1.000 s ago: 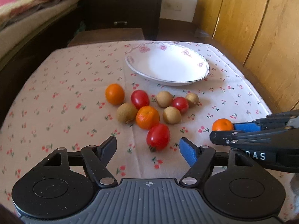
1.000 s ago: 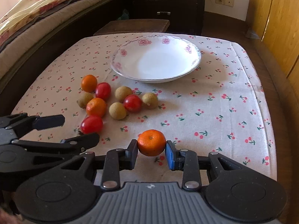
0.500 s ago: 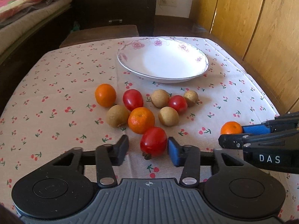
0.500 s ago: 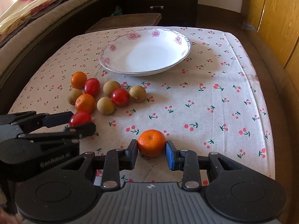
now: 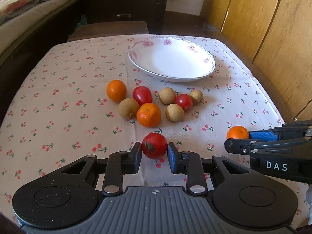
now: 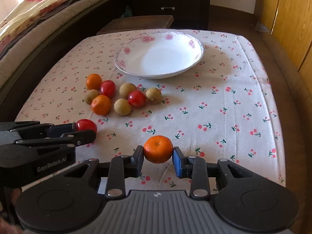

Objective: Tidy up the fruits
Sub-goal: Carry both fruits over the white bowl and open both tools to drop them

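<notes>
A red tomato [image 5: 154,145] sits between the pads of my left gripper [image 5: 154,153]; its jaws are closing and both pads touch the fruit, just above the cloth. My right gripper [image 6: 158,154] is shut on a small tangerine [image 6: 158,149], which also shows at the right in the left wrist view as the tangerine [image 5: 237,132]. From the right wrist view, the left gripper [image 6: 85,130] and its tomato [image 6: 86,125] appear at the left. A white flowered plate [image 5: 211,66] stands empty at the back. Loose tangerines [image 5: 149,115], tomatoes [image 5: 142,95] and brown longans [image 5: 174,112] lie in a cluster before it.
The table wears a cherry-print cloth [image 5: 58,105]. A wooden panel wall [image 5: 273,29] rises at the right, a dark dresser [image 5: 124,3] and a stool [image 5: 109,29] stand behind, and a bed with bedding [image 6: 39,19] runs along the left.
The left gripper's jaws have come together from wide apart onto the red tomato. The right gripper has kept its hold on the tangerine.
</notes>
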Demonstrator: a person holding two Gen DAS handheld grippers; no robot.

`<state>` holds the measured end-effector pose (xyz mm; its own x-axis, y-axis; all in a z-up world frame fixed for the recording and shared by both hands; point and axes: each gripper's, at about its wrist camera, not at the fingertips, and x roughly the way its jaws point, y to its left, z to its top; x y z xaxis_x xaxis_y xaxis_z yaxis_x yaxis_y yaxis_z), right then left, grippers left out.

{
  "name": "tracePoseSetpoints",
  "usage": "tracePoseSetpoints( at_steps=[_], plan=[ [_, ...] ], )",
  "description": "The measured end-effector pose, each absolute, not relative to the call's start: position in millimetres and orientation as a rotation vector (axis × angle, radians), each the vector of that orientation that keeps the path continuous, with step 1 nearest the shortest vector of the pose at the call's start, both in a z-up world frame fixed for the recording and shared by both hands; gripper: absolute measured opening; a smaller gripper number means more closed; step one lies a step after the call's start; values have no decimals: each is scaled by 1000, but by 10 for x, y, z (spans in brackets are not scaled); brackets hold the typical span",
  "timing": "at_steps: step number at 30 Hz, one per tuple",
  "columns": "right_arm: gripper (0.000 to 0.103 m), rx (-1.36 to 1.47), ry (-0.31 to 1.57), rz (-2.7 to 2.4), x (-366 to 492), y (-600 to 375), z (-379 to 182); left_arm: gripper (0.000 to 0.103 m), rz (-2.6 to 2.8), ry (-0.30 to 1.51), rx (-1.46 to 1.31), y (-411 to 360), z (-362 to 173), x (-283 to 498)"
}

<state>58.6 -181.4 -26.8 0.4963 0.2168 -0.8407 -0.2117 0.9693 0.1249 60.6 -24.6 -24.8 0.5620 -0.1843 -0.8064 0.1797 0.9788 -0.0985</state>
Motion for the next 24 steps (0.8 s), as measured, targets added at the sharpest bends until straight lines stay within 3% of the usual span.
tracePoseSetpoints(
  at_steps=[10,24],
  plan=[
    [33,38,951,250,562,-1838,152,36,-205,911,-85,-63,106,556],
    [33,77,939,214,1389,-1804,205,36,-253,867,-197,-184,138,1329]
  ],
)
